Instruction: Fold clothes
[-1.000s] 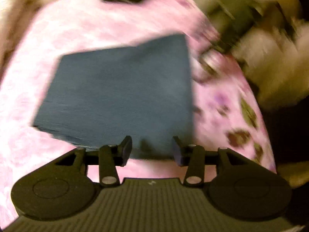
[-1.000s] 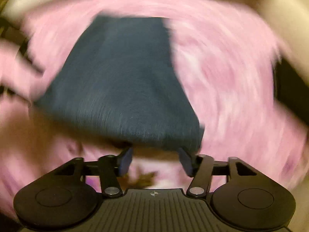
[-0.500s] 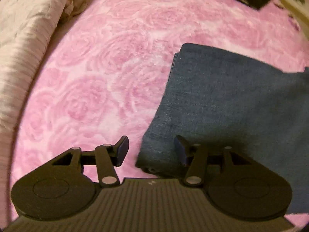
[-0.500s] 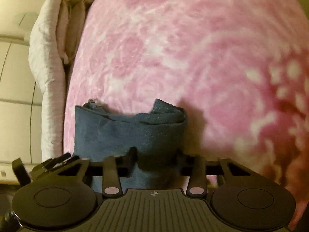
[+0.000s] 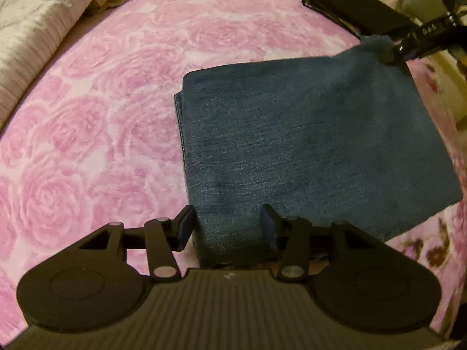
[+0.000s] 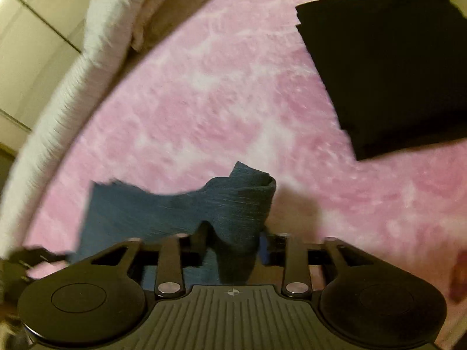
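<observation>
Left wrist view: the folded denim garment [image 5: 315, 145] lies flat on the pink rose-patterned bed cover [image 5: 96, 122]. The left tool [image 5: 226, 223] stands spread, straddling the near corner without pinching it. The right tool grips the far corner.

Right wrist view: the right tool [image 6: 233, 243] is pressed together on a bunched corner of the denim, lifting it. A black folded garment [image 6: 388, 70] lies well apart; pale pillows [image 6: 116, 20] line the bed's edge.

Judgement: the denim looks thick, fairly heavy, pliant, not slippery; corners or hems suit holding.
</observation>
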{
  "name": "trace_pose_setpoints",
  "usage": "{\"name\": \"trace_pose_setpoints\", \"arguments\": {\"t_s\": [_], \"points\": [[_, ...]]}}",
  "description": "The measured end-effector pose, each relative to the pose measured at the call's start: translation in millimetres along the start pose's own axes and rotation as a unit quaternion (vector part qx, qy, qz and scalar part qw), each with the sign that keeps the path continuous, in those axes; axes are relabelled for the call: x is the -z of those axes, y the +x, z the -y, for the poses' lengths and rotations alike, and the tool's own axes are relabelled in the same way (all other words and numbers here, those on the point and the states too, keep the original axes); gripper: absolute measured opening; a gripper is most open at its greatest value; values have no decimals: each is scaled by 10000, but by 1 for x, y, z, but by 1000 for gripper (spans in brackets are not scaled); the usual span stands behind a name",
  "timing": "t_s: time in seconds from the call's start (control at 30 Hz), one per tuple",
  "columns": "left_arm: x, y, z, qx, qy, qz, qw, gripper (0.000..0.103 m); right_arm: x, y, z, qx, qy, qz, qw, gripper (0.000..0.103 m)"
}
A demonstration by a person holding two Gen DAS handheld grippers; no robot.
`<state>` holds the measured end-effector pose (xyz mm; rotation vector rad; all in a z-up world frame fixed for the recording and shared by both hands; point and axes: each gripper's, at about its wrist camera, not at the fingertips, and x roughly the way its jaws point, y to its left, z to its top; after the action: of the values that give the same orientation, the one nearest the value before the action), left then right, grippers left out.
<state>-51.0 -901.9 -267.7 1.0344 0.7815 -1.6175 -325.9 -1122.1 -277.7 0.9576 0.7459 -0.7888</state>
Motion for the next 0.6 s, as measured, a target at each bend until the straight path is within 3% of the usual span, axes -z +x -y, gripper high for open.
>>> {"name": "trace_pose_setpoints", "arguments": {"t_s": [0.13, 0.23, 0.37, 0.5, 0.6], "points": [[3, -17, 1, -125, 335, 152, 9992, 44, 37, -41, -7, 183, 161, 583, 9980, 45], [13, -22, 1, -80, 598, 277, 9978, 41, 78, -68, -40, -13, -317, 793, 9963, 45], [28, -3, 7, -133, 1093, 370, 9932, 41, 134, -55, -79, -366, -1243, 386, 9908, 45], [38, -1, 0, -25, 1219, 623, 9906, 45, 179, -30, -87, -18, -1678, 76, 9858, 45], [43, -15, 8, -187, 1526, 719, 9855, 39, 197, -38, -85, 207, -1796, 104, 9835, 45]]}}
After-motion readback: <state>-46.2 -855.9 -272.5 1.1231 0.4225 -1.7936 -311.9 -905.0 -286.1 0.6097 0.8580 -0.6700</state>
